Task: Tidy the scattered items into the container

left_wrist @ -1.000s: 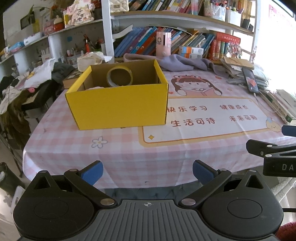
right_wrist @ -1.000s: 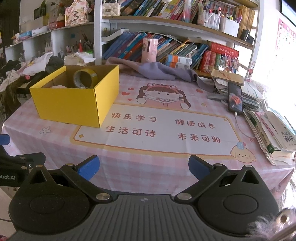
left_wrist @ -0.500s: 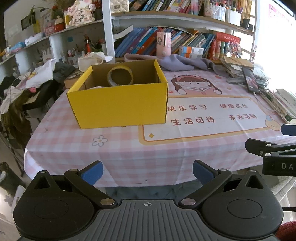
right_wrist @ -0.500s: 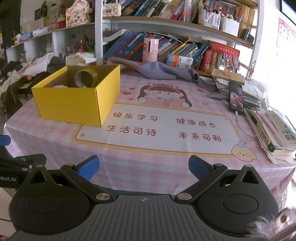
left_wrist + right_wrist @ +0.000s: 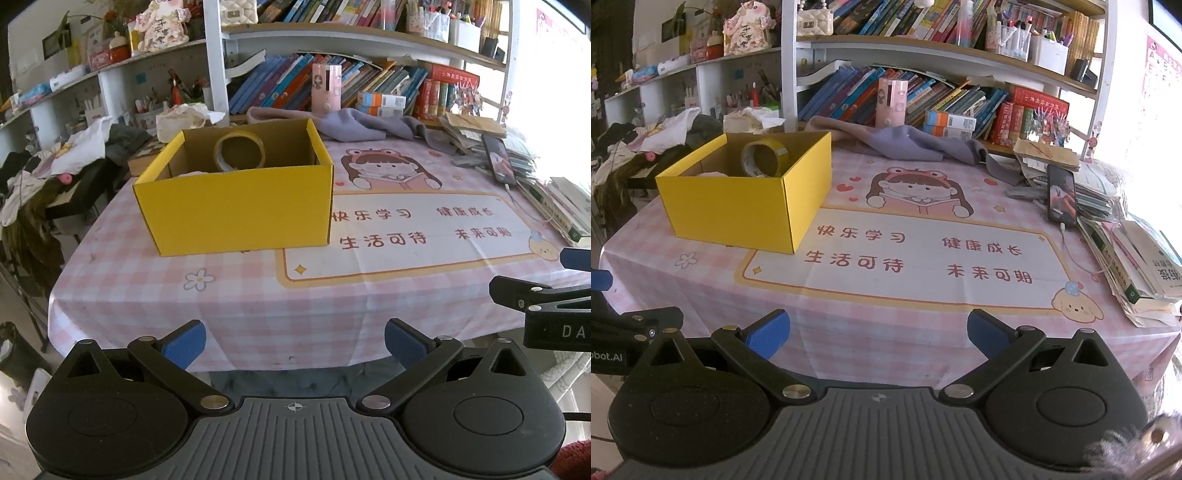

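A yellow cardboard box (image 5: 236, 210) stands open on the pink checked tablecloth, at the left of the table; it also shows in the right wrist view (image 5: 738, 206). A roll of yellowish tape (image 5: 239, 152) leans upright inside it against the far wall, also seen from the right (image 5: 764, 158). Something pale lies low in the box, mostly hidden. My left gripper (image 5: 293, 341) is open and empty, held off the table's front edge. My right gripper (image 5: 877, 332) is open and empty, beside it at the front edge.
A purple cloth (image 5: 908, 144) lies at the back by the bookshelf. A phone (image 5: 1061, 199) on a cable rests on stacked books and papers (image 5: 1137, 266) at the right edge. A chair heaped with clothes (image 5: 55, 173) stands left of the table.
Both grippers have drawn back a little from the table, so more of the cloth's front edge shows. Both stay open and empty.
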`<act>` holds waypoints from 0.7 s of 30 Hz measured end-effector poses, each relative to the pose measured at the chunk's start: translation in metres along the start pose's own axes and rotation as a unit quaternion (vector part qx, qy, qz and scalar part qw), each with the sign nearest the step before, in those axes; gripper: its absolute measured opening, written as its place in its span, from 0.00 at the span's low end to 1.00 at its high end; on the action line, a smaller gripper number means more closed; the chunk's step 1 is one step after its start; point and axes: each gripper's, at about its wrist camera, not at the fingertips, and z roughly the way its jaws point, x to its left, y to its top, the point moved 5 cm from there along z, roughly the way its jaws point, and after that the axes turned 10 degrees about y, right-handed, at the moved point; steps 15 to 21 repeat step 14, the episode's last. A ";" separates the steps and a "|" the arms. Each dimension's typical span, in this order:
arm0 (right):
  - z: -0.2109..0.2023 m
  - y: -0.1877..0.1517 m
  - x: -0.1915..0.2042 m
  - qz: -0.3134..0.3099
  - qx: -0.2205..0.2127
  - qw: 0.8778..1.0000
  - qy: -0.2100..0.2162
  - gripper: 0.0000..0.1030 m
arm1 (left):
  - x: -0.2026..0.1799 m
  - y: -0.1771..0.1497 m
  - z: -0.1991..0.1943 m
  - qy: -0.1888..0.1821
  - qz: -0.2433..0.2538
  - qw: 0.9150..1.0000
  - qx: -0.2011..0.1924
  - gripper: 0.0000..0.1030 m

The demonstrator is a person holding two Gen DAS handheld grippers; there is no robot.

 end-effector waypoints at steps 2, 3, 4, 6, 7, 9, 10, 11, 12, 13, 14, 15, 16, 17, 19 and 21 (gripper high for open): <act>0.000 0.000 0.000 0.000 0.000 1.000 0.000 1.00 | 0.000 0.000 0.000 0.000 0.000 1.000 0.000 1.00; 0.000 0.000 0.000 0.000 0.000 1.000 0.000 1.00 | 0.000 0.000 0.000 -0.001 0.000 1.000 -0.001 1.00; 0.000 0.000 0.000 0.000 0.000 1.000 0.000 1.00 | 0.000 0.000 0.000 -0.002 -0.001 1.000 -0.001 1.00; 0.000 -0.001 0.000 0.001 0.002 1.000 0.001 1.00 | 0.000 -0.001 0.000 0.001 -0.003 1.000 -0.001 1.00; 0.000 -0.001 -0.001 0.001 0.003 1.000 0.002 1.00 | 0.000 -0.002 0.000 0.001 -0.005 1.000 0.001 1.00; 0.001 -0.002 -0.001 0.002 0.005 1.000 0.003 1.00 | 0.001 -0.002 0.001 -0.001 -0.011 1.000 0.004 1.00; 0.001 -0.002 -0.001 0.002 0.006 1.000 0.003 1.00 | 0.002 -0.003 0.002 -0.004 -0.014 1.000 0.006 1.00; 0.002 -0.002 -0.001 0.002 0.007 1.000 0.003 1.00 | 0.003 -0.003 0.003 -0.007 -0.018 1.000 0.007 1.00; 0.003 -0.001 -0.001 0.002 0.009 1.000 0.004 1.00 | 0.004 -0.002 0.004 -0.008 -0.022 1.000 0.009 1.00; 0.004 -0.001 -0.001 0.001 0.010 1.000 0.004 1.00 | 0.005 -0.002 0.005 -0.008 -0.024 1.000 0.009 1.00; 0.005 0.000 -0.001 -0.001 0.011 1.000 0.005 1.00 | 0.005 -0.001 0.006 -0.008 -0.027 1.000 0.010 1.00; 0.005 0.000 -0.001 -0.001 0.011 1.000 0.005 1.00 | 0.005 -0.001 0.006 -0.008 -0.027 1.000 0.010 1.00; 0.005 0.000 -0.001 -0.001 0.011 1.000 0.005 1.00 | 0.005 -0.001 0.006 -0.008 -0.027 1.000 0.010 1.00; 0.005 0.000 -0.001 -0.001 0.011 1.000 0.005 1.00 | 0.005 -0.001 0.006 -0.008 -0.027 1.000 0.010 1.00; 0.005 0.000 -0.001 -0.001 0.011 1.000 0.005 1.00 | 0.005 -0.001 0.006 -0.008 -0.027 1.000 0.010 1.00; 0.005 0.000 -0.001 -0.001 0.011 1.000 0.005 1.00 | 0.005 -0.001 0.006 -0.008 -0.027 1.000 0.010 1.00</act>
